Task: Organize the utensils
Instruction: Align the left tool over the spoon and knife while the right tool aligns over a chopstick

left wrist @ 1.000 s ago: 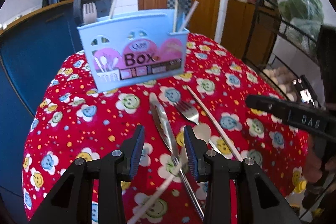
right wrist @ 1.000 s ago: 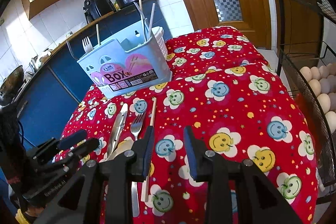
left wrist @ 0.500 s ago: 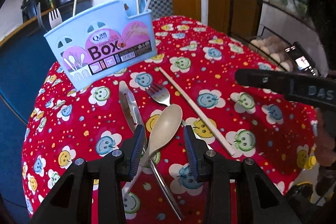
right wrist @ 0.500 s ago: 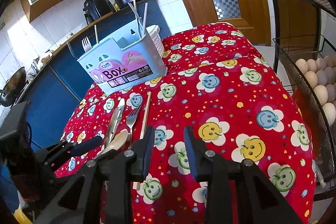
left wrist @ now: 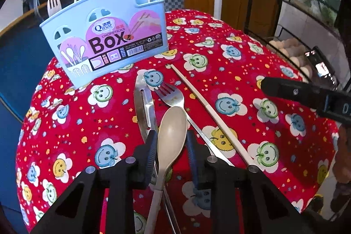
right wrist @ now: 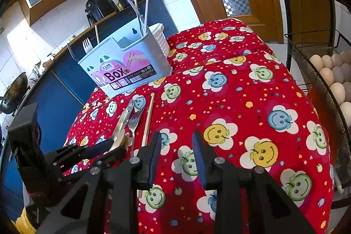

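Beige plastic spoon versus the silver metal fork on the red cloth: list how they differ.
The beige plastic spoon is matte with a smooth oval bowl; the silver metal fork is shiny with tines. The spoon sits between the left gripper's open fingers, overlapping the fork's handle; no gripper frames the fork. Both point toward the blue utensil box.

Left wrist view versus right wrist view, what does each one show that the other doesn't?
Only the left wrist view shows the beige spoon between the left gripper's fingers, its bowl clear; the right wrist view hides it. Only the right wrist view shows the white basket behind the blue box, the eggs and an empty right gripper. Both show the blue box, knife, fork and chopstick on the red cloth.
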Available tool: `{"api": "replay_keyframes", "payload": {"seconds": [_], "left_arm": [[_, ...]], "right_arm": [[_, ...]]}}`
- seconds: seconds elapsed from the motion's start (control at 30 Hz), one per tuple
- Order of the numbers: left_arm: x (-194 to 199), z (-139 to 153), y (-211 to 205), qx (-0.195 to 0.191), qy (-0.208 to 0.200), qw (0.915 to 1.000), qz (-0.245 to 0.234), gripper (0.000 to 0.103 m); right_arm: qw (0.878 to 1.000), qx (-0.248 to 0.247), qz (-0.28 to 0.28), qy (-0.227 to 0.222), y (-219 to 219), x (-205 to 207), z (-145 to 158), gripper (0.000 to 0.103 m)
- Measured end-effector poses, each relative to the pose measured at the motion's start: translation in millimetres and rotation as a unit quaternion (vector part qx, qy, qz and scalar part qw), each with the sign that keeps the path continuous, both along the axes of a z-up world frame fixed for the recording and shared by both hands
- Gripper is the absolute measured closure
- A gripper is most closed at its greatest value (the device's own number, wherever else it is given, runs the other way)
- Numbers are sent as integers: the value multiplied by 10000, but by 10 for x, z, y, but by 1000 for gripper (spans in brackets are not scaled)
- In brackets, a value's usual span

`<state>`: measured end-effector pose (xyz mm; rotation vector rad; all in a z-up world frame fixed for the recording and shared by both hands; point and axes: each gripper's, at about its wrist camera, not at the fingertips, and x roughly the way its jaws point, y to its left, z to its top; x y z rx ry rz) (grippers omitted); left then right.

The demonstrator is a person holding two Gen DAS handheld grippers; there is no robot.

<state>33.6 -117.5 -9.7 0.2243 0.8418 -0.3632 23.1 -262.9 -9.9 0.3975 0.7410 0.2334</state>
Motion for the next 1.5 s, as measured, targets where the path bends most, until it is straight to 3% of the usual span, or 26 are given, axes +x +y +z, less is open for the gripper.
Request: {"api": "replay_keyframes", "payload": {"seconds": [0.47,0.7,0.9,1.23,1.5], "left_arm": [[15,347,460,-985,-363,9933,486,78],[180,296,895,-1535,-59,9838,926,78],[314,123,1146,-1784,220,9760,1227,79],[432,-119,1404,-1952,478,9686,1461,78],[436,-132,1428,-1802,422,9725,1416,76]], "right_arm": [[9996,-134,213,159,195,150,-26,71],[9989,-215,320,281,312,250,-53,71],[9977,-327,433,402,417,380,-54,71],[9944,-571,627,638,599,591,-81,71],[9920,-717,686,782,660,766,-112,71]]}}
